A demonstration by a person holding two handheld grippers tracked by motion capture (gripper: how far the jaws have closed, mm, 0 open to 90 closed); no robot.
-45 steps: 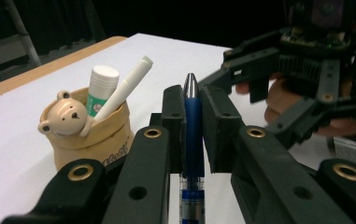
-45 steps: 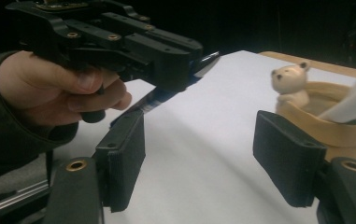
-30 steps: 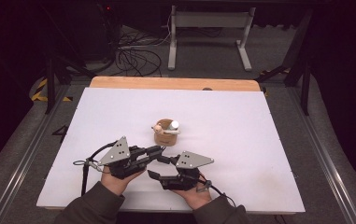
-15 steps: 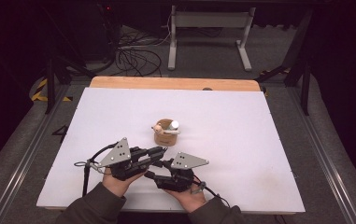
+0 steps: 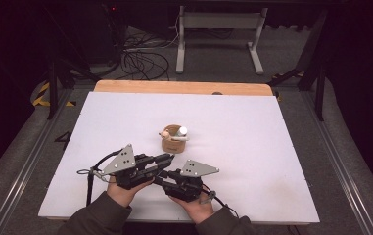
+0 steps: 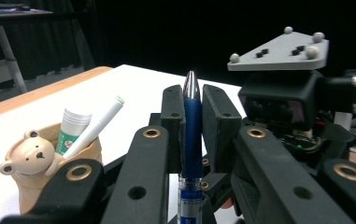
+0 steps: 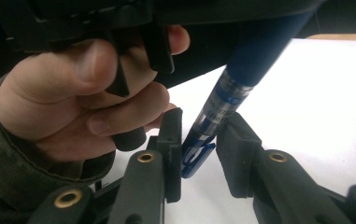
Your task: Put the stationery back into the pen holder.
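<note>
- Pen [image 6: 192, 121], blue barrel with silver tip, sits clamped upright between the left gripper's [image 5: 167, 157] jaws, low on the table at about 6 o'clock from the bear-faced wooden cup [image 5: 173, 138].
- White sheet [image 5: 252, 142] covers the table; a bare wooden strip [image 5: 184, 87] runs along the far edge at 12 o'clock. Dark room beyond, grey floor, cables [image 5: 140, 56] and a metal stand [image 5: 218, 34] behind.
- High view: both grippers meet nose to nose near the front edge, hands and green sleeves entering from 6 o'clock; the pen itself is too small to make out there.
- Left gripper view: cup holds a white marker [image 6: 96, 126] and a green-labelled tube [image 6: 71, 128]; right gripper's body with its grey plate [image 6: 283, 49] stands just beyond.
- Right gripper view: right gripper [image 7: 199, 154] jaws narrowly parted around the pen's clip end, one jaw at least touching; left hand [image 7: 82, 98] close behind.
- Since a second ago: the right gripper has edged in toward the left; cup unmoved.
</note>
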